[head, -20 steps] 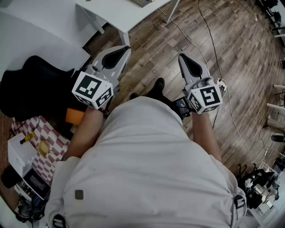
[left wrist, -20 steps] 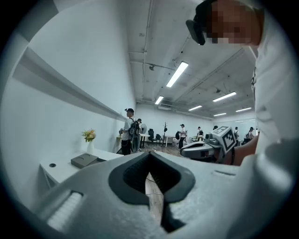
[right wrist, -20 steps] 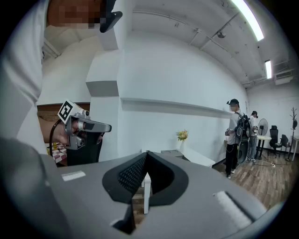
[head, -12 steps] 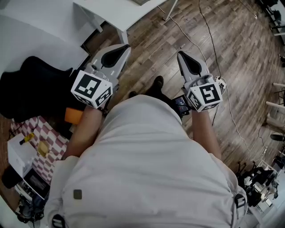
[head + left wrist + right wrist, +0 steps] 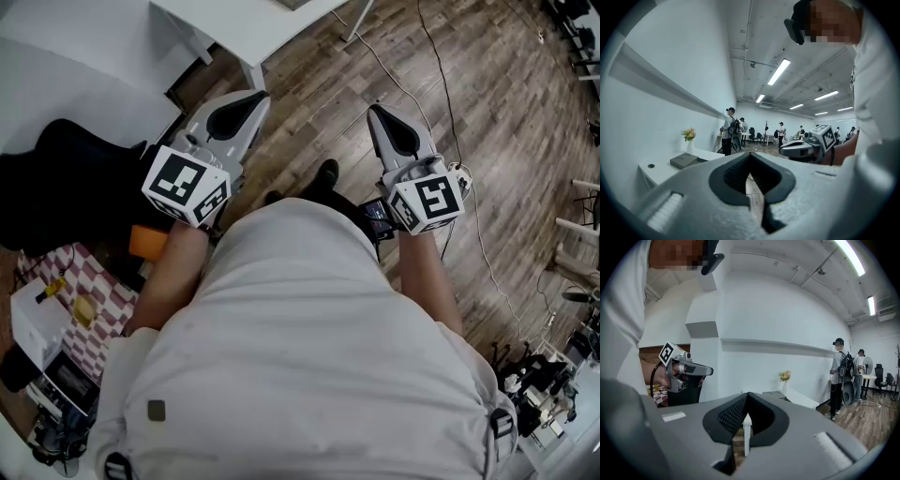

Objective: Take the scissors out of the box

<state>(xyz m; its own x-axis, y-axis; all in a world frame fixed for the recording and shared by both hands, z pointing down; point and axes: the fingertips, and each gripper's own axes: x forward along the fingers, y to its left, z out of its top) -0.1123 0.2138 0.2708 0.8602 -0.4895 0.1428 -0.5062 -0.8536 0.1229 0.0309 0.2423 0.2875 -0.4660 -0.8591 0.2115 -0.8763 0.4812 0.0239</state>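
Note:
No scissors show in any view. A white box sits on a checkered cloth at the far left; its contents are not visible. My left gripper is held out in front of the person's body over the wooden floor, jaws shut with nothing in them. My right gripper is level with it to the right, also shut and empty. In the left gripper view the shut jaws point into the room, with the right gripper beside them. The right gripper view shows its shut jaws and the left gripper.
A white table stands ahead, beside a black bag. An orange object lies near the checkered cloth. Cables run across the floor. People stand farther off in the room.
Both grippers have drifted slightly forward and up in the head view. Their jaws stay shut and empty.

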